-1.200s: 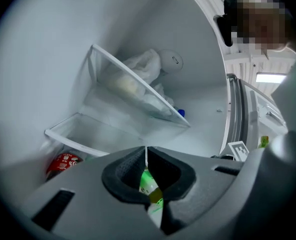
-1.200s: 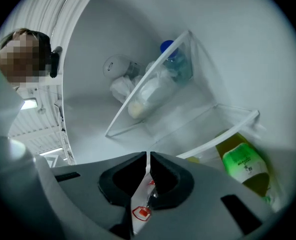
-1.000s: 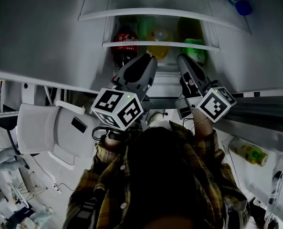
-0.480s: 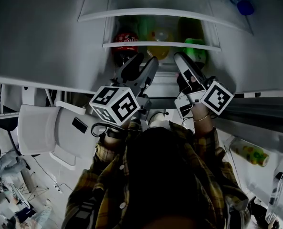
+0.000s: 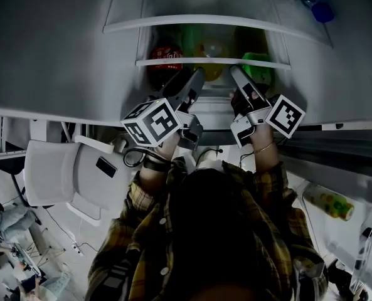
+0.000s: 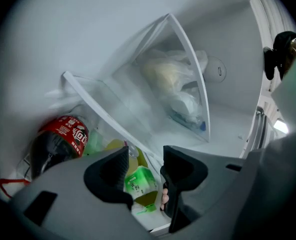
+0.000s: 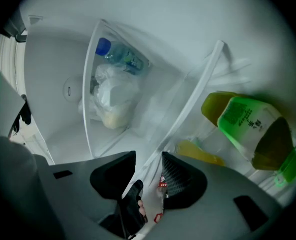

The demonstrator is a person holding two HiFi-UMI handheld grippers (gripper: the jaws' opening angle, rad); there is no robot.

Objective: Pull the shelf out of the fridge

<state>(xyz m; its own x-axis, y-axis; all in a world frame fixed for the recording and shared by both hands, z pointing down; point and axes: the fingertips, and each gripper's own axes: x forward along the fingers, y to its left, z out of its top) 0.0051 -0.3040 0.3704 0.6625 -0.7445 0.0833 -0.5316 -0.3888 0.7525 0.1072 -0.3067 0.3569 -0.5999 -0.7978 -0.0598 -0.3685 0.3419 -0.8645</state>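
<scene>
The fridge stands open, with the lower glass shelf (image 5: 211, 61) white-edged in front of me. My left gripper (image 5: 189, 79) and right gripper (image 5: 238, 75) both point level at that front edge. Their jaws have just been opening and stand apart. In the right gripper view the shelf edge (image 7: 187, 101) runs down into the gap of the right gripper (image 7: 148, 176), and the pads do not press on it. In the left gripper view the shelf edge (image 6: 108, 116) ends at the gap of the left gripper (image 6: 145, 176). An upper shelf (image 5: 217, 21) sits above.
A cola bottle (image 6: 58, 139), green bottle (image 7: 257, 129) and yellow bottle (image 7: 197, 154) stand under the lower shelf. A plastic bag (image 6: 172, 89) lies on the upper shelf. A white chair (image 5: 60, 171) is at left, a door bottle (image 5: 327, 200) at right.
Both grippers have rolled and moved up the picture toward the lower shelf's front edge. Their jaws, close together a second ago, now stand apart.
</scene>
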